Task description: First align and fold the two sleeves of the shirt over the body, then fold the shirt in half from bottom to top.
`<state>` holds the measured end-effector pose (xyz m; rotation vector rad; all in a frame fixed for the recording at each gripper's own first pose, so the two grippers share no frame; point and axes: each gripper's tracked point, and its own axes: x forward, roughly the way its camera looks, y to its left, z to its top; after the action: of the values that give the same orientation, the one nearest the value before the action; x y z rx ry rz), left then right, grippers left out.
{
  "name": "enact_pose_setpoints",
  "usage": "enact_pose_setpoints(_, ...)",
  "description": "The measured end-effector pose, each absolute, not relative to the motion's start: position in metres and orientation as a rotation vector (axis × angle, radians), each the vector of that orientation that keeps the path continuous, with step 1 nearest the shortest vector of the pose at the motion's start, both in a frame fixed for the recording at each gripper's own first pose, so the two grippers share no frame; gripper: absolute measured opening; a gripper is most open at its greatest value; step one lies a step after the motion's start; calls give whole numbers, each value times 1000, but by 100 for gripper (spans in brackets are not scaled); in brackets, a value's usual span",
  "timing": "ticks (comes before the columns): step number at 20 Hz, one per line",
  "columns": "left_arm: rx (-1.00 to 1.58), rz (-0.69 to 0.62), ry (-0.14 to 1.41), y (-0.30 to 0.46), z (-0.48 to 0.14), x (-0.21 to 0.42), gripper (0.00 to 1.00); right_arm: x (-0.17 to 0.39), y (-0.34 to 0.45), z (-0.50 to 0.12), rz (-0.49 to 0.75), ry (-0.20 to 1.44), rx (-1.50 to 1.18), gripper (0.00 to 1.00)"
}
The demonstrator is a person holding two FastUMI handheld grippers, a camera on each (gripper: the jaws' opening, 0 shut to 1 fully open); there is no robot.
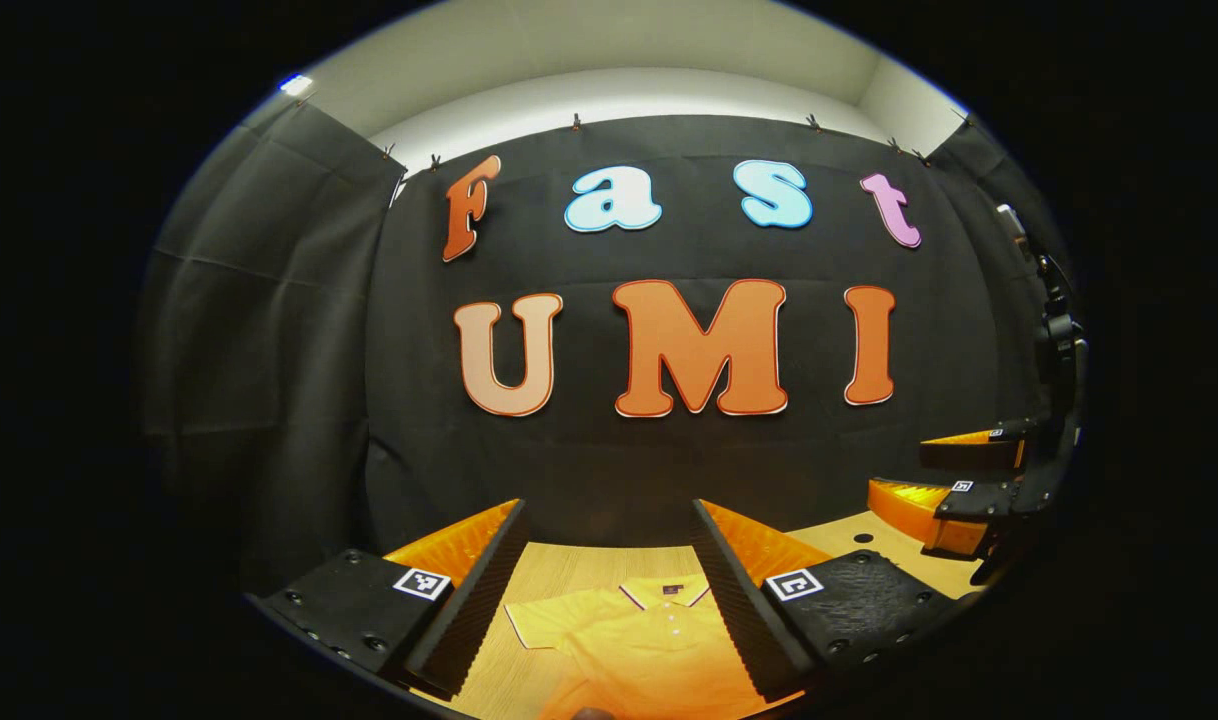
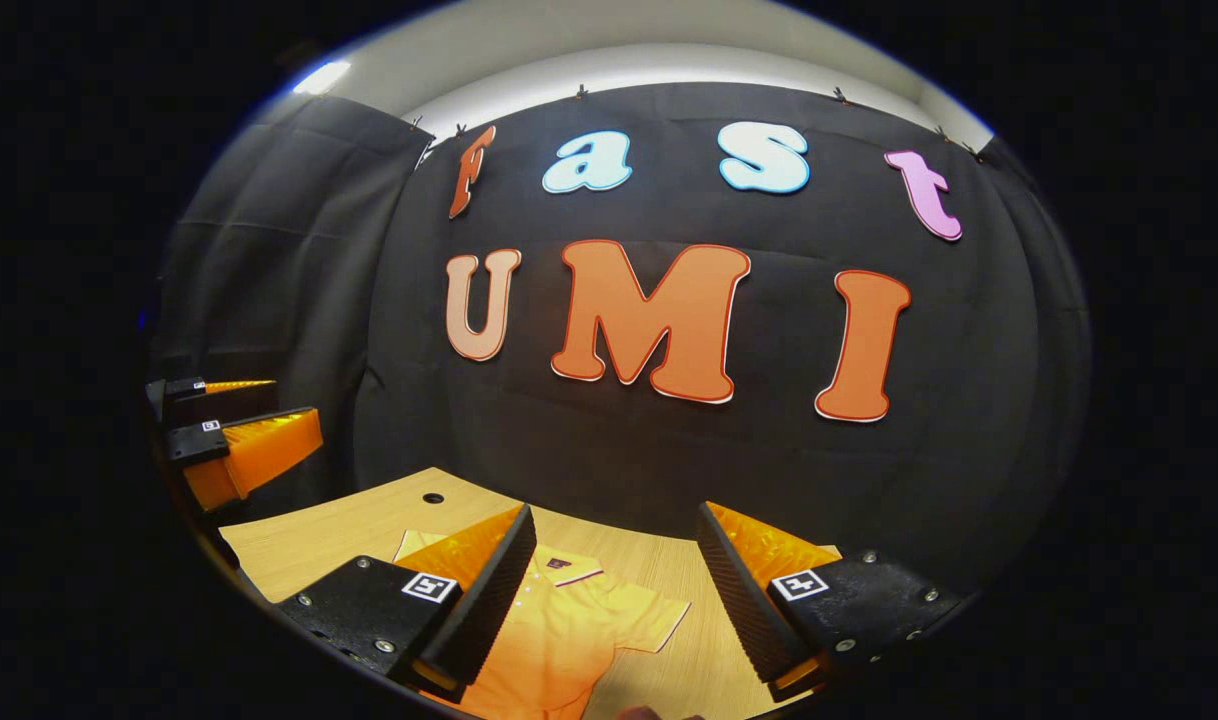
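I see the yellow polo shirt lying flat, collar away from me, on the pale wood-grain surface. My left gripper and right gripper hover above, ribbed jaws released. The right sleeve looks spread, possibly creased.

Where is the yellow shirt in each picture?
Left gripper view: the yellow shirt lies at the bottom middle, on the wooden table, between the left tongs.
Right gripper view: the shirt lies at the bottom, left of middle, by the right tongs.
Shared landmark: the shirt's collar.
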<state>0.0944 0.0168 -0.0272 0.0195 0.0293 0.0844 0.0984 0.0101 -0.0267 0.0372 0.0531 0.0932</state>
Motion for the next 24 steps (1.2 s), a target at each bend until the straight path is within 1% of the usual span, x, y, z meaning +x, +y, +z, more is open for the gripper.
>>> enact_pose_setpoints(5, 43, 70, 32, 16, -31, 97, 99, 106, 6, -54, 75, 129, 86, 99)
enact_pose_setpoints(7, 52, 43, 45, 16, -36, 95, 97, 110, -4, -64, 13, 162, 65, 98)
enact_pose_setpoints(10, 60, -44, 34, 25, -40, 99, 98, 110, -9, -73, -80, 187, 43, 98)
enact_pose_setpoints(12, 75, -78, 60, 43, -47, 101, 98, 108, -5, -88, -131, 259, 98, 98)
enact_pose_setpoints(14, 85, -110, 34, 58, -47, 99, 98, 109, -5, -106, -176, 322, 138, 99)
enact_pose_setpoints(15, 95, -114, 47, 68, -51, 97, 98, 109, -7, -118, -203, 370, 160, 98)
enact_pose_setpoints(17, 84, -131, 59, 80, -59, 93, 98, 108, -7, -137, -223, 456, 206, 99)
enact_pose_setpoints(20, 76, -109, 77, 101, -64, 93, 97, 112, -17, -162, -246, 553, 199, 98)
enact_pose_setpoints(24, 86, -3, 85, 129, -62, 90, 98, 127, -20, -195, -209, 669, 220, 99)
